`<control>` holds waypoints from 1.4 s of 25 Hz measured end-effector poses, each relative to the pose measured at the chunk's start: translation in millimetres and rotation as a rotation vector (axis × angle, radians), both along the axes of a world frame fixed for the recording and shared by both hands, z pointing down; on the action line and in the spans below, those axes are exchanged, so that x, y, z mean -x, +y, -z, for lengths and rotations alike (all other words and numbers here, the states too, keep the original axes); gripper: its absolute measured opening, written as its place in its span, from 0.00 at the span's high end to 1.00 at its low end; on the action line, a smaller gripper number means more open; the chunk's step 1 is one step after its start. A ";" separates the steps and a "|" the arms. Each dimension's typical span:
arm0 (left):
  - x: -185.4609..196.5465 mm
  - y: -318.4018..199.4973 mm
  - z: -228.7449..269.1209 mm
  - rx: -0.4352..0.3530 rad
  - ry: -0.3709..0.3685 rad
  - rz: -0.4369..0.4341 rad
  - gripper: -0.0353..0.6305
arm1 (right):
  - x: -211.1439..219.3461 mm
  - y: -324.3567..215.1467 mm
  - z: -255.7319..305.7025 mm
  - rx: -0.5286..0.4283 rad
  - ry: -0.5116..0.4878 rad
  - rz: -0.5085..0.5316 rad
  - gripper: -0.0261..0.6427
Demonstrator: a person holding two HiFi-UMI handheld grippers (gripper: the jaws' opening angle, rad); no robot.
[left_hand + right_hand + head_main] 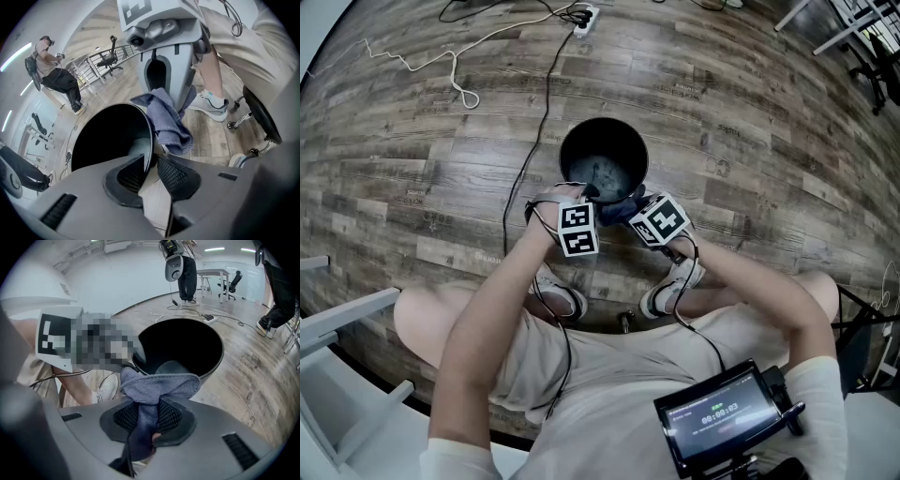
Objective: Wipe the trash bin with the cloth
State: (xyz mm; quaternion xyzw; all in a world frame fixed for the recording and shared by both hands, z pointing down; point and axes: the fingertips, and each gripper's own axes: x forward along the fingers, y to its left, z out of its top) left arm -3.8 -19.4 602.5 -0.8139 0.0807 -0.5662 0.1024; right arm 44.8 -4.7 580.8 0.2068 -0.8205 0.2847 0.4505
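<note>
Nearest the operator, the L gripper (149, 161) is clamped on the near rim of the black round plastic trash bin (108, 140). One jaw sits inside the wall and one outside, w/ the thin rim pinched between the pads. Judged purpose: brace the light bin so it does not slide or tip under wiping load. Just to its right, the R gripper (148, 409) is closed on a bunched blue-grey microfibre cloth (159, 386). A tail of fabric runs back between the pads, and a folded wad sticks out past the tips, probably as the working face. Both grippers point steeply down, approx. side by side. The cloth wad lies at the near rim and appears to touch it, just right of the L jaws; the bin interior opens immediately beyond. The bin stands upright on the wood-plank floor (750, 141). A black cable (546, 84) runs past its left side to a white power strip (581, 15) at the far edge.
</note>
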 end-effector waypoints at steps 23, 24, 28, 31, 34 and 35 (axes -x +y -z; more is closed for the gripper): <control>-3.4 -4.1 2.3 0.032 0.022 -0.102 0.85 | -14.0 -34.7 -124.5 -0.052 0.065 -0.047 0.85; -2.4 -2.8 2.5 0.026 0.024 -0.104 0.85 | -14.3 -34.4 -133.1 -0.057 0.073 -0.052 0.85; 1.1 6.4 9.5 0.010 0.032 -0.110 0.85 | -14.8 -29.4 -159.0 -0.084 0.119 -0.071 0.85; -2.3 9.8 16.3 0.007 0.033 -0.114 0.85 | -15.9 -27.0 -175.6 -0.088 0.127 -0.089 0.85; -1.8 7.1 18.4 0.010 0.032 -0.115 0.85 | -14.0 -27.5 -190.7 -0.080 0.127 -0.115 0.85; -2.0 4.4 14.8 0.012 0.031 -0.116 0.85 | -14.0 -29.1 -198.8 -0.076 0.127 -0.120 0.85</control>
